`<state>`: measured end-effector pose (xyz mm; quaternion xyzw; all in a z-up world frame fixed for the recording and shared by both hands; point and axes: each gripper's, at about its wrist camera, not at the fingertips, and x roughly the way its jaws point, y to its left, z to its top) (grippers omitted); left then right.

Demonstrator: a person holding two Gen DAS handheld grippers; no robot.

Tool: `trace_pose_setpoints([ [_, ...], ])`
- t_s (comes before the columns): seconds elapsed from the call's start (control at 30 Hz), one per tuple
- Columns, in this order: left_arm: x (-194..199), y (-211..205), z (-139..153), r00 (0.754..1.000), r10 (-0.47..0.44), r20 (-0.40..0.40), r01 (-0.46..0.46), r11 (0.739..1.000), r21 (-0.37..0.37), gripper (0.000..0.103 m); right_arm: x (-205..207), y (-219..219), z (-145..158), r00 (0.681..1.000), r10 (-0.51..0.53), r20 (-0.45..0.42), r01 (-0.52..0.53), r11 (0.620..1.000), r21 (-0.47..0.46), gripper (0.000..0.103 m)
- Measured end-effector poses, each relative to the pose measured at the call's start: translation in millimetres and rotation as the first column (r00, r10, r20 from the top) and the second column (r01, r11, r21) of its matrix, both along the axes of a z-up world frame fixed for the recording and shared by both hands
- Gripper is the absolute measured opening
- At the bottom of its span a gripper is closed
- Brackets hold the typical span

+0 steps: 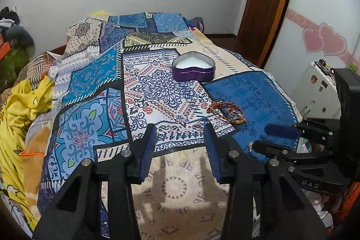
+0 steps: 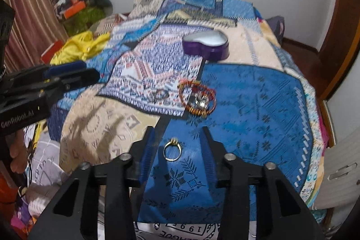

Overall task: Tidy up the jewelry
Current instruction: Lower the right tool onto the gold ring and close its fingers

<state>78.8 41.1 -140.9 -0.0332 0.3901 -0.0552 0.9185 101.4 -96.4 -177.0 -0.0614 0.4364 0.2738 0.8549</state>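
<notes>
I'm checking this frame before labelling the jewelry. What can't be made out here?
- Heart-shaped box: contents hidden by its wall in both views; only white lining shows.
- Small ring-like piece: right wrist view, motion blur hides its type.
- Gold ring: its setting is too small to tell.
- Bracelets: blurred, their number is unclear.

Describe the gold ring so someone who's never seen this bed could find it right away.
Start at the patchwork quilt and find its big plain blue patch on the near side. The ring lies flat there, between the open fingers of the right tool, untouched. Unlike the red and orange bracelets farther up toward the purple heart tin, it is one thin gold band with a small setting on top.
</notes>
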Motion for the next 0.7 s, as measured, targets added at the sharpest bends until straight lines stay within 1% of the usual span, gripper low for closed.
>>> trace_pose_setpoints([
  [0.07, 4.7, 2.3, -5.3, 1.0, 0.001, -0.016, -0.001, 1.0, -0.011, 0.043, 2.3, 1.8, -5.3, 1.0, 0.014, -0.025, -0.014, 1.0, -0.009, 0.023],
  [0.13, 8.6, 3.8, -10.1, 0.999, -0.001, -0.032, 0.001, 1.0, -0.019, 0.043, 2.3, 5.0, -9.5, 0.999, 0.029, -0.038, -0.03, 0.999, -0.022, 0.015],
  [0.23, 15.7, 6.4, -18.3, 0.998, -0.009, -0.061, 0.007, 0.999, -0.031, 0.043, 3.5, 8.3, -13.6, 0.998, 0.042, -0.045, -0.044, 0.998, -0.034, 0.009],
  [0.4, 27.0, 3.2, -31.9, 0.992, -0.05, -0.117, 0.043, 0.997, -0.067, 0.043, 9.4, 6.9, -11.2, 0.999, 0.032, -0.035, -0.033, 0.999, -0.028, 0.007],
  [0.7, 47.6, -9.1, -47.4, 0.981, -0.111, -0.157, 0.101, 0.992, -0.072, 0.043, 28.2, -2.1, -2.1, 1.0, -0.011, 0.002, 0.011, 1.0, -0.008, 0.006],
])
